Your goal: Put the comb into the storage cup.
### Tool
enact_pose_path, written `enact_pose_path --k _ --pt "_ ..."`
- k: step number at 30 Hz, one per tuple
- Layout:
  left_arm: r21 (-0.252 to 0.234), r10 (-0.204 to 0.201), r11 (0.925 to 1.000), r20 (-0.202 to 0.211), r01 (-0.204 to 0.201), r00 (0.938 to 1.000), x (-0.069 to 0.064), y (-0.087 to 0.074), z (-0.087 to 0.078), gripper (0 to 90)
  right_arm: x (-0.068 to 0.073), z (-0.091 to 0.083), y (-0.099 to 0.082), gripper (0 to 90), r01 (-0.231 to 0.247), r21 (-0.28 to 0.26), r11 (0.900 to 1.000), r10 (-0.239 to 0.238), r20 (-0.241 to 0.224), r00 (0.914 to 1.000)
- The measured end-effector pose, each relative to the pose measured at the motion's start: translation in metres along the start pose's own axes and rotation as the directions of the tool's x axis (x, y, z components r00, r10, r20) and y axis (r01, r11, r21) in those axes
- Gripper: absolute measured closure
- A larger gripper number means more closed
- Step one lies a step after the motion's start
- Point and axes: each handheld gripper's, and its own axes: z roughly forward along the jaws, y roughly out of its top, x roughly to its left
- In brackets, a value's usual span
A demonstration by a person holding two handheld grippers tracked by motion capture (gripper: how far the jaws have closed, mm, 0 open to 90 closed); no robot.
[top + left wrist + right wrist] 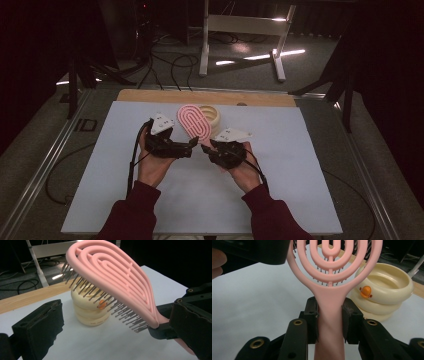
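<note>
Dark room all around, with cables on the grey floor [165,65] and a white metal frame [245,25] far behind. Big white table [300,190] in the middle, with a wooden strip [150,95] along its far edge and metal rails at both sides. Lots of bare white sheet to the left, to the right and close to the person; less room at the back.

From the high view: two hands in dark red sleeves [135,210], side by side near the middle of the table. Left gripper [192,143] pointing right, right gripper [205,146] pointing up and left, tips close together. Pink brush [192,121] standing up from between them, with the cream pot [211,116] just behind it.

From the right gripper view, much closer: pink brush [332,280] handle squeezed tight between both black pads [312,322] of the right gripper [329,323], so clenched on the handle. Rings cut through the brush head. Cream pot [384,297] to the right, standing on the table, with a small orange duck [365,291] on its side.

From the left gripper view: grey bristles [112,307] under the tilted pink brush [112,275], pointing down over the cream pot [90,312], touching or not too hard to tell. Left gripper [115,322] wide apart, released, one pad [42,325] at the left well away from the brush, the other at the right near the handle.
</note>
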Motion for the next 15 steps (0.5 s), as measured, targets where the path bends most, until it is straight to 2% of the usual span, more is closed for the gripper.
enact_pose_path --k 12,15 --pt "0.006 -0.033 0.9994 0.034 0.033 0.9989 -0.0010 0.0040 0.0061 0.2 0.0040 0.0023 0.0012 69.7 0.019 -0.006 0.9998 -0.019 -0.014 0.9997" --pt "0.004 -0.031 0.9995 0.028 0.031 0.9991 -0.0011 0.0046 0.0065 0.5 0.0038 0.0027 0.0009 69.7 0.026 -0.001 0.9997 -0.026 -0.016 0.9995"
